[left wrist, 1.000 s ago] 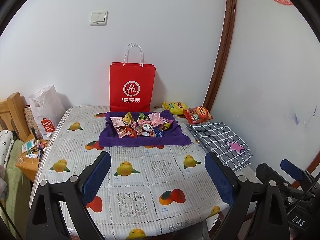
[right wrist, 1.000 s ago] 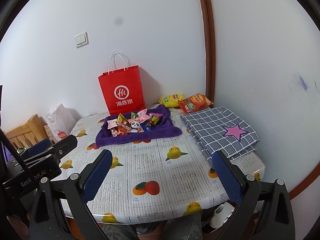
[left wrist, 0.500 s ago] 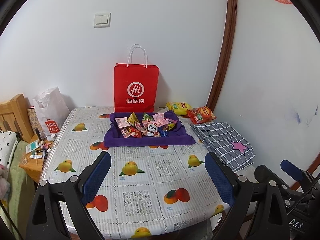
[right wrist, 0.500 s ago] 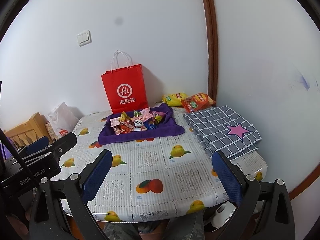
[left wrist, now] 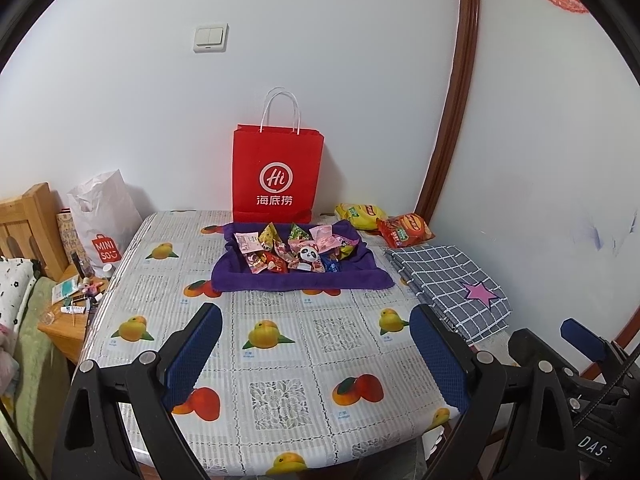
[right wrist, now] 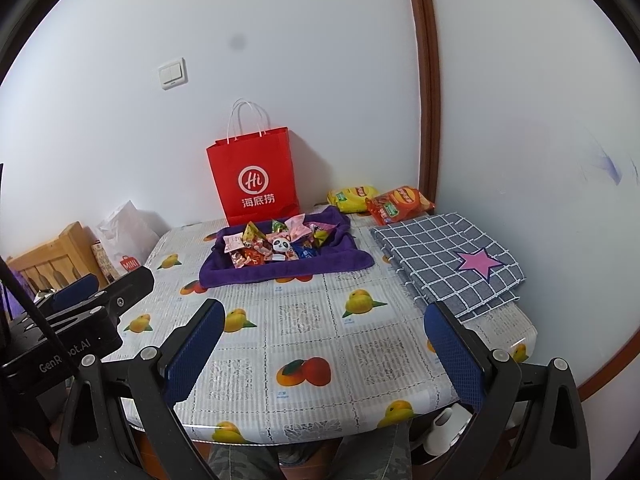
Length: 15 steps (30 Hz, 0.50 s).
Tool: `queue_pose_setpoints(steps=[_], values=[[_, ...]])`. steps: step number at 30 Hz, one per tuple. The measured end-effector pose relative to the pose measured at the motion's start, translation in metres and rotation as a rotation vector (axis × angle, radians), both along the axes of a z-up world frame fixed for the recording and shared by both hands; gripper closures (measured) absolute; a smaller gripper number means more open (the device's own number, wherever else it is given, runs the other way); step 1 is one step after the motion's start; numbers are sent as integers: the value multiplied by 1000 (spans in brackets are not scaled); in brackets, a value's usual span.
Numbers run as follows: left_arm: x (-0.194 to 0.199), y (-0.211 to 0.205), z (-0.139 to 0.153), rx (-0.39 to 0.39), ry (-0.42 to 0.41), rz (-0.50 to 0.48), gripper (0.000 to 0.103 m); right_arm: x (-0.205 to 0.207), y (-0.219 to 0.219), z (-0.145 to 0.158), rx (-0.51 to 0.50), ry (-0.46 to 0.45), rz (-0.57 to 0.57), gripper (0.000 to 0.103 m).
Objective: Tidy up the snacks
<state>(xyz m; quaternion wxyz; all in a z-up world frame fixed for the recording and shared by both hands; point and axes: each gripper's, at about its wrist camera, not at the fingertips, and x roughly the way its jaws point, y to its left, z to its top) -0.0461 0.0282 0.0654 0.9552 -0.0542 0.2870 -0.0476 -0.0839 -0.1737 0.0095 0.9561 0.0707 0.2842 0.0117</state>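
Observation:
Several small wrapped snacks (left wrist: 294,250) lie piled on a purple cloth (left wrist: 300,280) at the far middle of the table; they show in the right wrist view too (right wrist: 276,246). A yellow chip bag (left wrist: 360,216) and an orange-red chip bag (left wrist: 406,230) lie at the back right. A red paper bag (left wrist: 276,176) stands upright behind the cloth. My left gripper (left wrist: 314,356) is open and empty above the table's near edge. My right gripper (right wrist: 324,354) is open and empty, also at the near edge, to the right of the left one.
A folded grey checked cloth with a pink star (left wrist: 452,280) lies on the right of the fruit-print tablecloth (left wrist: 280,360). A white Miniso bag (left wrist: 102,220) and a cluttered wooden side table (left wrist: 66,312) stand to the left. Walls close the back and right.
Both grippers have drifted a little, so the table and snacks sit slightly lower and further right in the views. Both stay open and empty.

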Motion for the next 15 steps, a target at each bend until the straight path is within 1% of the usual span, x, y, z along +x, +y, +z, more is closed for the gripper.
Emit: queue_pose_setpoints(steps=[8,15], values=[[6,2,-4,15,2,2,8,7,5,-3,-2,4,4,4],[13,4,-12,12,12,-1,8,15,10,-6,-11,0,4,4]])
